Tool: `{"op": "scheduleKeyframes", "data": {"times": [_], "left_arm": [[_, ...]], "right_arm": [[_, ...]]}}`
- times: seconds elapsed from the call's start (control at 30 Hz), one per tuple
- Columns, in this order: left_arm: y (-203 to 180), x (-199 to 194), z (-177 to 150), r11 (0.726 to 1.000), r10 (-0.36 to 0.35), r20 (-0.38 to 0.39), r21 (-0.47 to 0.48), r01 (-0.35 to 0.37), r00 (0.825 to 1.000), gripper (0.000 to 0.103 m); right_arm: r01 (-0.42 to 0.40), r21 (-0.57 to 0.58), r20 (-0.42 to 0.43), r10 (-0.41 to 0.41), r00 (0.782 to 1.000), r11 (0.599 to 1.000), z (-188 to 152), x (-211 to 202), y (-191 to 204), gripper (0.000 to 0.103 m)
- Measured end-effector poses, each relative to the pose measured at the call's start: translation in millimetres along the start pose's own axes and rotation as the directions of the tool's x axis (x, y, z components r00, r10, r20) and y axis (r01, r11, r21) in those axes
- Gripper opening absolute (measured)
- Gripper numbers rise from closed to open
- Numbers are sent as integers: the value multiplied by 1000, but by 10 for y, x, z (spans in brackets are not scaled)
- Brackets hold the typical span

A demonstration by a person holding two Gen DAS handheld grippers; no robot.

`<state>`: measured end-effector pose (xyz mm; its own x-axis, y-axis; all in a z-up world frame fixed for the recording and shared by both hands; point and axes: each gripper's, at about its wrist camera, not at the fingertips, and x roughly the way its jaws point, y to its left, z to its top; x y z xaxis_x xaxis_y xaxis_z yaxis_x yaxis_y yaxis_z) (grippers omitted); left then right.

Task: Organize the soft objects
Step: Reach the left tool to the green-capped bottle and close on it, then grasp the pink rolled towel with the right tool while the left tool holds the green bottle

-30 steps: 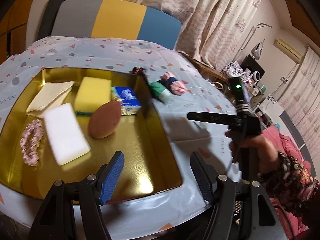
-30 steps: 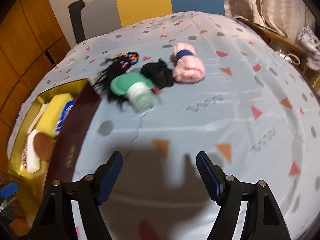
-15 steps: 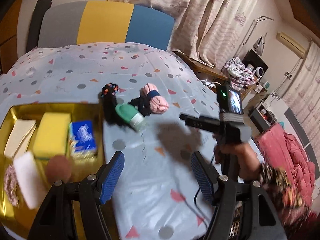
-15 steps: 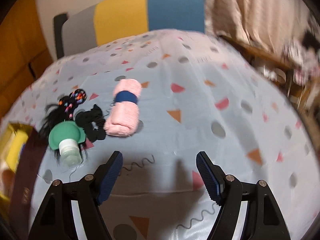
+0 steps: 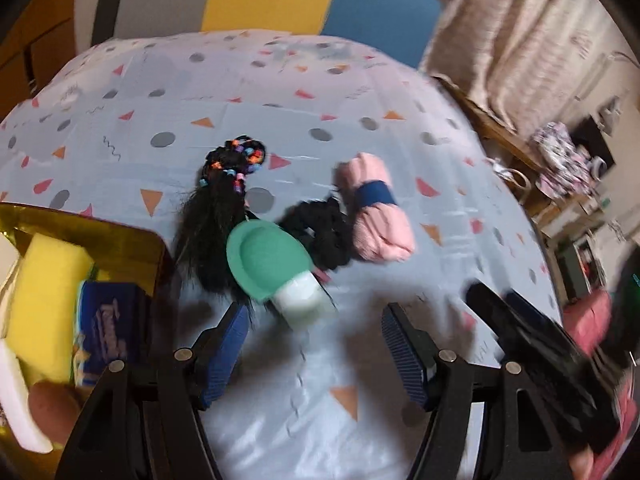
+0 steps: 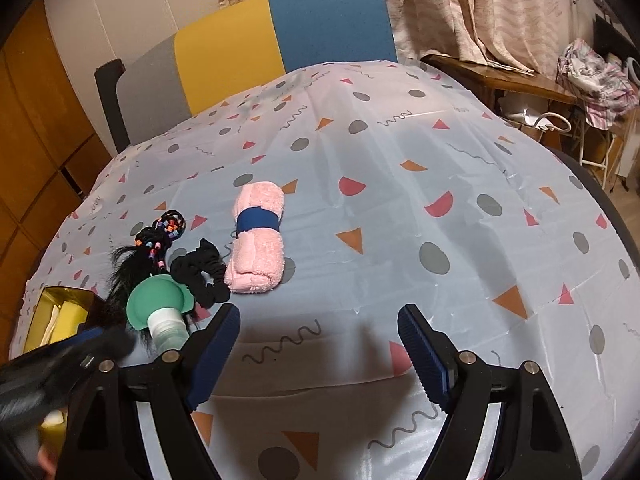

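Observation:
A pink rolled towel with a blue band [image 5: 376,212] [image 6: 258,236] lies on the patterned tablecloth. Beside it lie a black scrunchie [image 5: 320,232] [image 6: 202,272], a black hairpiece with coloured beads [image 5: 224,200] [image 6: 148,248] and a green-and-white silicone object [image 5: 276,272] [image 6: 160,308]. My left gripper [image 5: 316,344] is open and empty, just short of the green object. My right gripper [image 6: 320,352] is open and empty, to the near right of the towel. A gold tray [image 5: 108,232] [image 6: 52,296] at the left holds a yellow sponge [image 5: 44,288], a blue tissue pack [image 5: 108,328] and other soft items.
A chair with grey, yellow and blue panels [image 6: 256,48] stands behind the table. Curtains [image 6: 480,8] hang at the back right, with a wooden side table [image 6: 500,76] and clutter. The right gripper's body [image 5: 540,356] shows at the right of the left wrist view.
My left gripper has swung right from over the gold tray to the cluster of loose items. My right gripper has shifted right, so the cluster now sits at its left.

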<state>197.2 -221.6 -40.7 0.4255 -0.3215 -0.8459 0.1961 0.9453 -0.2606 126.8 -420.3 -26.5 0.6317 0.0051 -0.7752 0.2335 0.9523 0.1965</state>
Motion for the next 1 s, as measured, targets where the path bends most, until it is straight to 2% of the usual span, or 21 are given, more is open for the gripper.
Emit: {"op": "scheduleKeyframes", "data": {"times": [0.17,0.33,0.4,0.47,0.57,0.73,1.0], "left_arm": [[-33,382,172,995,97,-36,39,-95,995,70],[-122,528,219,980,165,-13,116,-162,986,70],[-135,546,202,982,142,-13,129,-139,990,69],[-146,560,138,979,134,-10,154,-131,991,63],[-113,518,46,984,92,10,153,-93,996,59],[-157,407,-201,985,29,5,170,-29,1000,58],[-200,89,-812,974,-84,-1,209,83,996,59]], "right_arm": [[-2,33,-10,2,1000,999,24,19,-60,82],[-2,59,-26,3,1000,998,32,39,-100,82],[-6,65,-29,8,1000,998,36,41,-107,82],[-3,65,-30,5,1000,998,36,41,-107,82],[-1,74,-34,3,999,997,31,40,-113,82],[3,86,-39,0,999,996,19,37,-135,82],[3,93,-50,2,999,996,4,48,-153,82]]}}
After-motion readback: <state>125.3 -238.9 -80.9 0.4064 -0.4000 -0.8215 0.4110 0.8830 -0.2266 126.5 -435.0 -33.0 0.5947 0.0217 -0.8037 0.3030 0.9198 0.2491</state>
